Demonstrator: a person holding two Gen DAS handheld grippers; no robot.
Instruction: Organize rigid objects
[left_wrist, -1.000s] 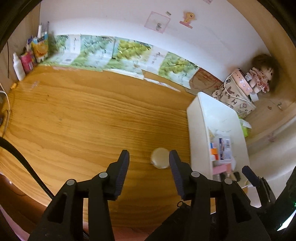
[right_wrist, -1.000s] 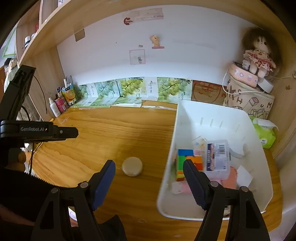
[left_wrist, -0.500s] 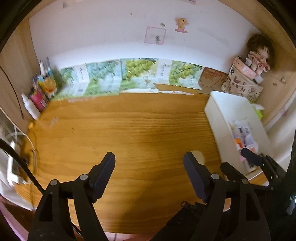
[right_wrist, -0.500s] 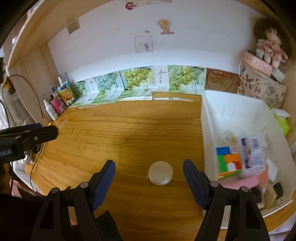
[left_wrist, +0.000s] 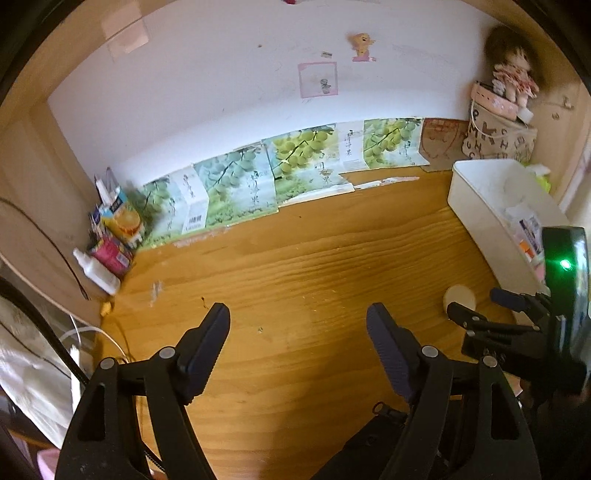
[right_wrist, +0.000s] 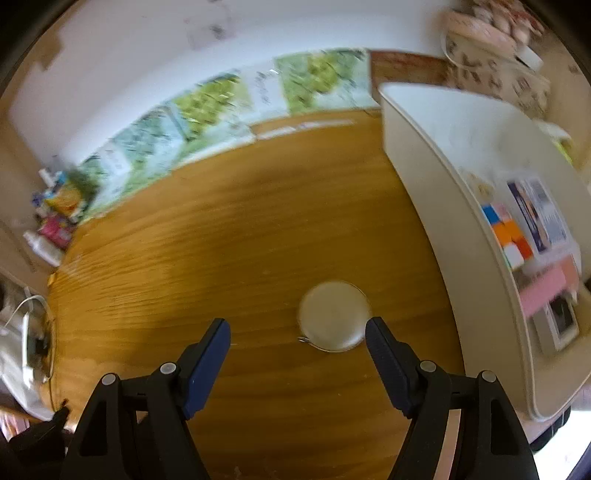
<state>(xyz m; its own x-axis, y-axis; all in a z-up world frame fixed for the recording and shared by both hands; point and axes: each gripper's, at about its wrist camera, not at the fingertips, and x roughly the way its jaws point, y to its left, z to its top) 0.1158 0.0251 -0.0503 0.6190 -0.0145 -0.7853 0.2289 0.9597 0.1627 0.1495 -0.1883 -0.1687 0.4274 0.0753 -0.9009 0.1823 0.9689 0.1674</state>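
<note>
Tongs: left (left_wrist: 297, 347) and right (right_wrist: 297, 354) both spread, empty; one round disc (right_wrist: 334, 316) beside one white bin (right_wrist: 458, 236).

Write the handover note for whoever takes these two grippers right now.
Left gripper: open, empty, over bare wooden desk.
Right gripper: open, empty, just short of the round cream flat case, which lies nearer its right finger.
White plastic bin at the desk's right already holds a colourful puzzle cube, a clear labelled box and pink items.
Left to do: grasp the round case, put it in the bin.
</note>
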